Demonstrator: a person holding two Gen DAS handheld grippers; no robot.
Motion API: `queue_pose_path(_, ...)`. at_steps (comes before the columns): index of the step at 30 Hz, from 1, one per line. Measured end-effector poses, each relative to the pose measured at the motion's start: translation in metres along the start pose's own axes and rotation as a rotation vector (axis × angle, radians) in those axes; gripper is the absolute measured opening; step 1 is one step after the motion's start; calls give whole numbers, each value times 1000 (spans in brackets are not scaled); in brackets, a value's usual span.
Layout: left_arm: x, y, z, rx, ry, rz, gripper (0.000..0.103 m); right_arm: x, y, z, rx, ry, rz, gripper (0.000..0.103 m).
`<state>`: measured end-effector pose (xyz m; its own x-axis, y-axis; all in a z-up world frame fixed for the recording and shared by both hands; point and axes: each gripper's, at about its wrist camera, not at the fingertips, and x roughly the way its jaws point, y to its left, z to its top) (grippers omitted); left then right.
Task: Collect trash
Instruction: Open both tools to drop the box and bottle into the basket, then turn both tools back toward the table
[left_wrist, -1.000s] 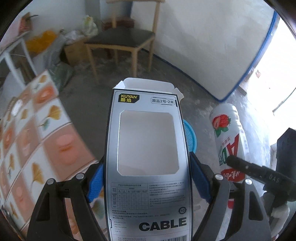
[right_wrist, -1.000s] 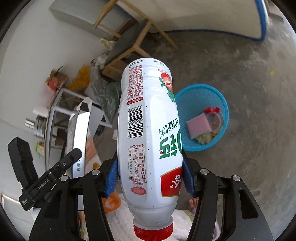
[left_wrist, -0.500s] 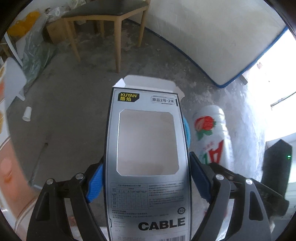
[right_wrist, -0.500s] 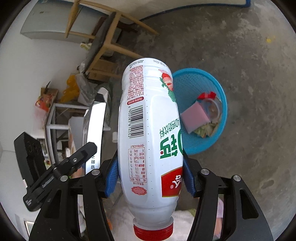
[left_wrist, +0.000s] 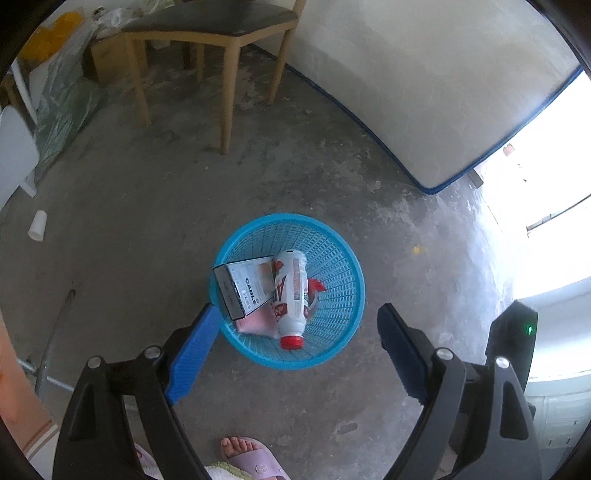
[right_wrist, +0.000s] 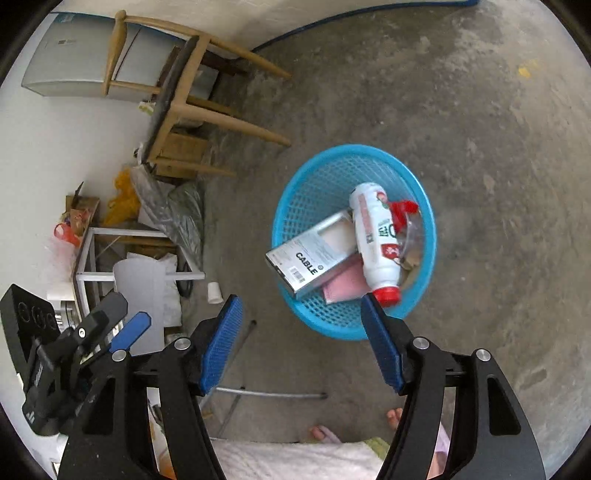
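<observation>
A blue mesh basket (left_wrist: 343, 254) (right_wrist: 314, 181) stands on the concrete floor below both grippers. Inside it lie a grey cable box (left_wrist: 245, 286) (right_wrist: 314, 254) and a white drink bottle with a red cap (left_wrist: 291, 295) (right_wrist: 375, 236), on top of a pink packet (right_wrist: 345, 286) and other scraps. My left gripper (left_wrist: 295, 317) hangs open above the basket's near rim, nothing between its blue pads. My right gripper (right_wrist: 301, 306) is over the basket's near left edge, its jaws still opening and empty. The left gripper (right_wrist: 131, 332) also shows at the lower left of the right wrist view.
A wooden chair (left_wrist: 207, 44) (right_wrist: 184, 107) stands beyond the basket, with bags and a cardboard box behind it. A white mattress (left_wrist: 424, 92) leans on the wall. A small white cup (left_wrist: 38, 224) lies on the floor. A person's sandalled foot (left_wrist: 255, 458) is near the bottom.
Both grippers let go: the cable box left the left gripper and the bottle left the right one, and both now lie in the basket. Both jaws stand wider and empty.
</observation>
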<state>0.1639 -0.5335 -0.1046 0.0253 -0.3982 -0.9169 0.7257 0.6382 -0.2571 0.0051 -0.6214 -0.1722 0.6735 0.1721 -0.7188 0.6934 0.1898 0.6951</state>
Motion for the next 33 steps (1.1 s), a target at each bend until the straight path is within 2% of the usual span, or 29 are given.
queue_pose_path(4, -16, 10, -6, -16, -19, -12, 85, -10, -7, -12, 9, 0, -2, 64)
queue_pose_path(11, -68, 20, -24, -32, -97, -42, 85, -35, -7, -35, -26, -23, -13, 65)
queue_pose_path(19, -134, 31, -73, -8, -203, -60, 85, -62, 18, -56, -127, -79, -36, 67)
queue_pose_path(28, -197, 48, -132, -19, -310, -50, 85, -87, 66, -90, -285, -83, 58, 69)
queue_pose_path(33, -232, 68, -172, -57, -385, -31, 85, -87, 87, -109, -341, -39, 103, 70)
